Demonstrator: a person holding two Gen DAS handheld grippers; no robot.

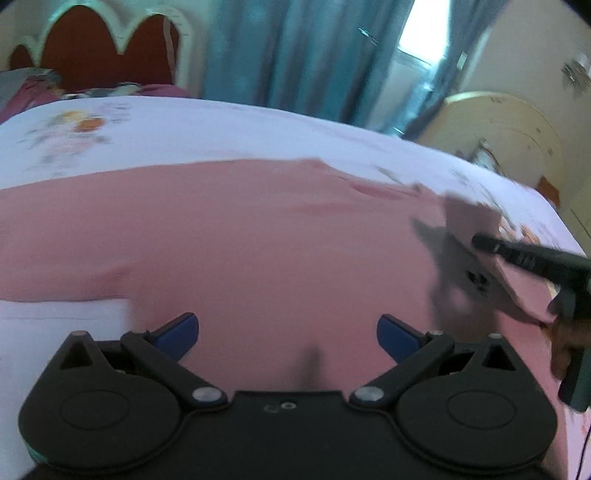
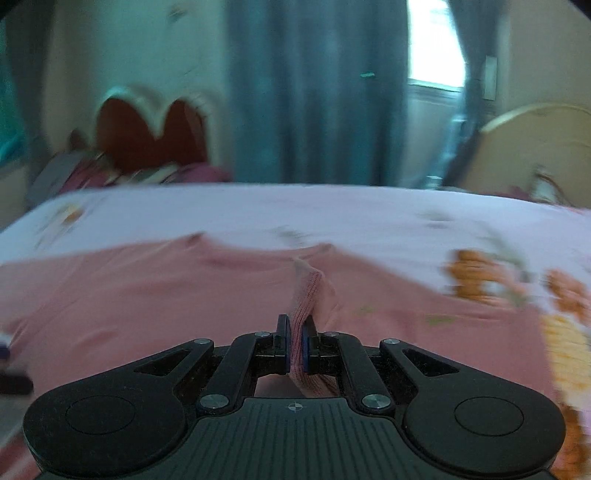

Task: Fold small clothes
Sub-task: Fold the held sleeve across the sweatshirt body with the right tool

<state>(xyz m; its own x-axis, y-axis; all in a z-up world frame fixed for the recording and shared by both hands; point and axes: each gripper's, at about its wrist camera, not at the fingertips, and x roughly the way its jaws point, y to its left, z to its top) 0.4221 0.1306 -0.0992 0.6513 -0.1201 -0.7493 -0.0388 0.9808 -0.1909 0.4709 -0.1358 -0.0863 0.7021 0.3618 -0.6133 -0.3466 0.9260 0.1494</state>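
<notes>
A pink knit garment [image 1: 236, 236] lies spread on the bed. My left gripper [image 1: 287, 336] is open and empty, just above the garment's near part. My right gripper [image 2: 294, 343] is shut on a ribbed edge of the pink garment [image 2: 308, 295] and lifts it into a ridge. In the left wrist view the right gripper [image 1: 480, 242] comes in from the right and holds up a raised flap of the garment [image 1: 517, 284]. Both views are blurred by motion.
The bed has a white sheet with orange flower prints [image 2: 476, 273]. A red headboard with a white scalloped rim [image 1: 107, 44] stands at the back left. Blue curtains [image 2: 314, 92] and a bright window [image 1: 424, 33] are behind. A beige rounded board [image 1: 506, 125] stands at the right.
</notes>
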